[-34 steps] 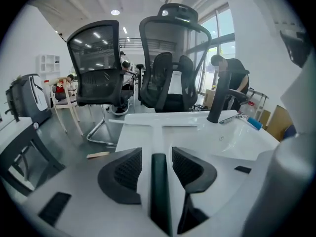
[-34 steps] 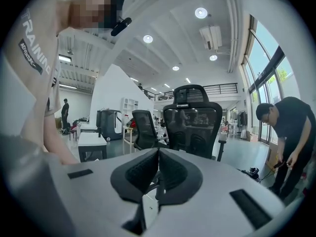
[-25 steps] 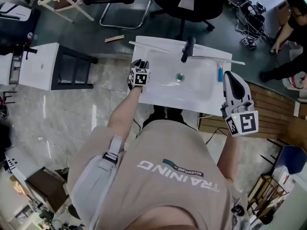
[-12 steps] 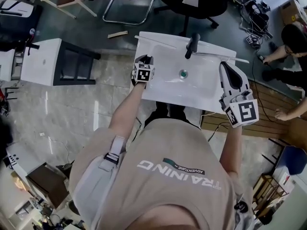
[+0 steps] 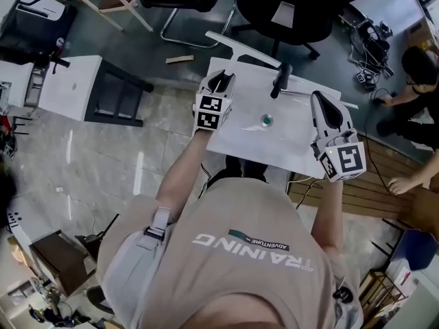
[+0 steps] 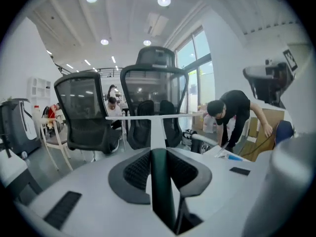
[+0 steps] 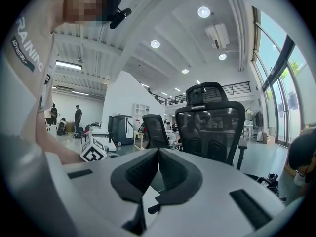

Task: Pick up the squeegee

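Left gripper (image 5: 221,82) just closed its jaws on the squeegee (image 5: 244,50) handle, blade crosswise ahead; right gripper (image 5: 324,107) sits closed, empty.

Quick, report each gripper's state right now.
Left gripper: its jaws have just been closing, now shut on the squeegee.
Right gripper: shut, nothing between its jaws.

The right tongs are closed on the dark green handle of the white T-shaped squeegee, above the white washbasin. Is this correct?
Not quite: it is the left tongs that are closed on the dark green handle of the white T-shaped squeegee, above the white washbasin. The left gripper view shows this. The right tongs are shut with nothing between them.
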`<state>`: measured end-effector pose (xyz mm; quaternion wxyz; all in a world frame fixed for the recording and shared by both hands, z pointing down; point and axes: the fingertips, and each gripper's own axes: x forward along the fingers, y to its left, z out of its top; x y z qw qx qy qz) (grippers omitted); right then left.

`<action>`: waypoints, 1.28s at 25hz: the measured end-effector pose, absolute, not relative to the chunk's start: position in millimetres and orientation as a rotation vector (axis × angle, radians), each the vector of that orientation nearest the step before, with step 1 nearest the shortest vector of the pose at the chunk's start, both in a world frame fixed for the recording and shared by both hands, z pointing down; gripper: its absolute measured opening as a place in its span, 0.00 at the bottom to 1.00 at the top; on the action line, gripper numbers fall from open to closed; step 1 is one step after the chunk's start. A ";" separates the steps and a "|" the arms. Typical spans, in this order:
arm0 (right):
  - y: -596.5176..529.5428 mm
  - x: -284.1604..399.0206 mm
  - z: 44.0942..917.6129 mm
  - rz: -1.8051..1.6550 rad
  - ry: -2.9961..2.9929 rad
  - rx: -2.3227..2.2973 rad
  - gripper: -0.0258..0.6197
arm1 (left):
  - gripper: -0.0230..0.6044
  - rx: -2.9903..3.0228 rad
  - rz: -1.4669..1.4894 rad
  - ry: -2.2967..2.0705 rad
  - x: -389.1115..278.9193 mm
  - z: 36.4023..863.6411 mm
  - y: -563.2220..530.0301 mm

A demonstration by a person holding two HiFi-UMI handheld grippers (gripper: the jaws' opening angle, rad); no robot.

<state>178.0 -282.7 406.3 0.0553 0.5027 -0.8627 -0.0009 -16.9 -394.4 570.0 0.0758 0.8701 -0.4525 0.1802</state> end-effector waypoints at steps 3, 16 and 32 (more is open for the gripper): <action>-283.4 183.7 402.8 -0.017 -2.625 1.543 0.09 | 0.20 2.679 0.403 -1.386 -18.9 505.0 -395.6; -267.0 228.8 389.0 -0.050 -2.588 1.697 0.09 | 0.20 2.903 0.201 -1.412 -23.4 343.1 -359.5; -255.6 230.1 373.2 -0.107 -2.591 1.726 0.09 | 0.20 2.903 0.151 -1.414 -25.8 332.1 -360.3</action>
